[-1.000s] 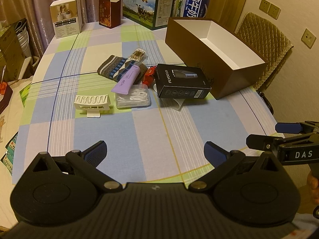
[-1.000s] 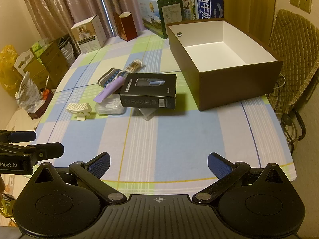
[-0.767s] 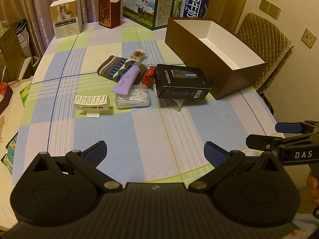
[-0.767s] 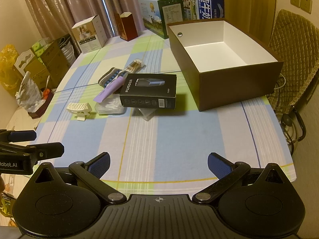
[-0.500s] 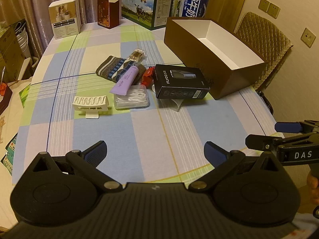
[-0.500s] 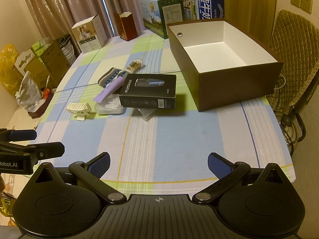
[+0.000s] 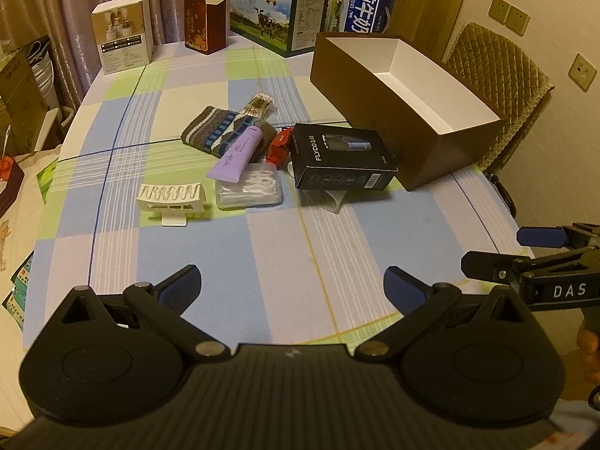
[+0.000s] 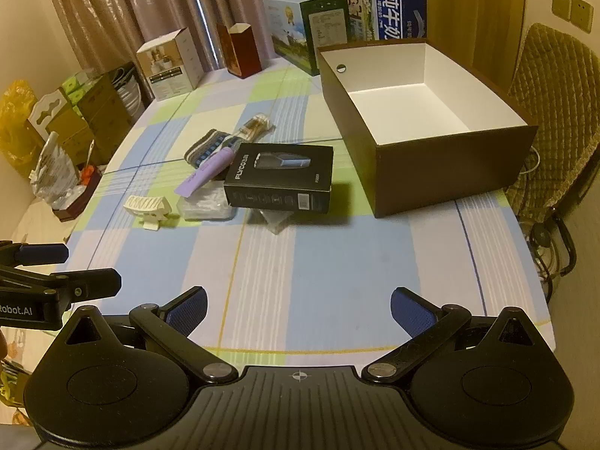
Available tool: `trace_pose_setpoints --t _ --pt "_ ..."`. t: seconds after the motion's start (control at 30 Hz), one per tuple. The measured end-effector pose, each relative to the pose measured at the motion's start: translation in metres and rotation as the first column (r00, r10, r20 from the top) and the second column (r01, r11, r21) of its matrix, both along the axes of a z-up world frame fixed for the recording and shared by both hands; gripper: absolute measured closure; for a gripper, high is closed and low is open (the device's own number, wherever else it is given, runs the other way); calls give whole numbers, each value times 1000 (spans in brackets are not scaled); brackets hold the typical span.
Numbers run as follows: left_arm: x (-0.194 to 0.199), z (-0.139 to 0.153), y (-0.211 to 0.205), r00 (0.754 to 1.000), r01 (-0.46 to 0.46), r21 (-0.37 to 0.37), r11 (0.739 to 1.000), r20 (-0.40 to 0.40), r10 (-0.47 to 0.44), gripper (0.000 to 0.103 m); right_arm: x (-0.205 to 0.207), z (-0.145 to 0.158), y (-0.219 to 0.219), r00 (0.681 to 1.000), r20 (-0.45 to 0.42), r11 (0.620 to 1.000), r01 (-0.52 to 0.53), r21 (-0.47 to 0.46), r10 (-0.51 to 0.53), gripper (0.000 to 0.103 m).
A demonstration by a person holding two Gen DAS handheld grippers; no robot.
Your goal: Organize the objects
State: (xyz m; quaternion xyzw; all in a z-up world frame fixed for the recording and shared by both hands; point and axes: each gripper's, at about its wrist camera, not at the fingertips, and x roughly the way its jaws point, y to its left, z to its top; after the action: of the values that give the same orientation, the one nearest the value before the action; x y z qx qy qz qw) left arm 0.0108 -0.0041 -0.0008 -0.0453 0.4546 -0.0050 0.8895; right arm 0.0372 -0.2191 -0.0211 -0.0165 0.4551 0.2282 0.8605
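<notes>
Both grippers — left gripper [image 7: 290, 281], right gripper [image 8: 298, 305] — hang spread wide and empty at the near table edge. We'd take the black FLYCO box [image 8: 279, 176] first, squeezing its long sides — brown box [image 8: 450, 172] sits just beside it.

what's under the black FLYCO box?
The black FLYCO box sits propped on a clear plastic piece whose corner sticks out in front. The rest beneath it is covered.

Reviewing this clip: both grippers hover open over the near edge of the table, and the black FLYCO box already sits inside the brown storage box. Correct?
Not quite. The black FLYCO box is still on the table, beside the brown storage box, whose white interior is empty in the right wrist view. Left gripper and right gripper are indeed open.
</notes>
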Motion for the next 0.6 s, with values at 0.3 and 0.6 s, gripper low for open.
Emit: trace_pose_setpoints --t 0.3,0.6 --pt "8 -2 8 1000 -28 -1 1000 -7 28 1 13 -2 8 999 33 999 -34 -16 35 2" --pt "17 -3 15 997 -74 2 997 -17 74 1 31 -4 18 991 87 995 -98 -9 98 2"
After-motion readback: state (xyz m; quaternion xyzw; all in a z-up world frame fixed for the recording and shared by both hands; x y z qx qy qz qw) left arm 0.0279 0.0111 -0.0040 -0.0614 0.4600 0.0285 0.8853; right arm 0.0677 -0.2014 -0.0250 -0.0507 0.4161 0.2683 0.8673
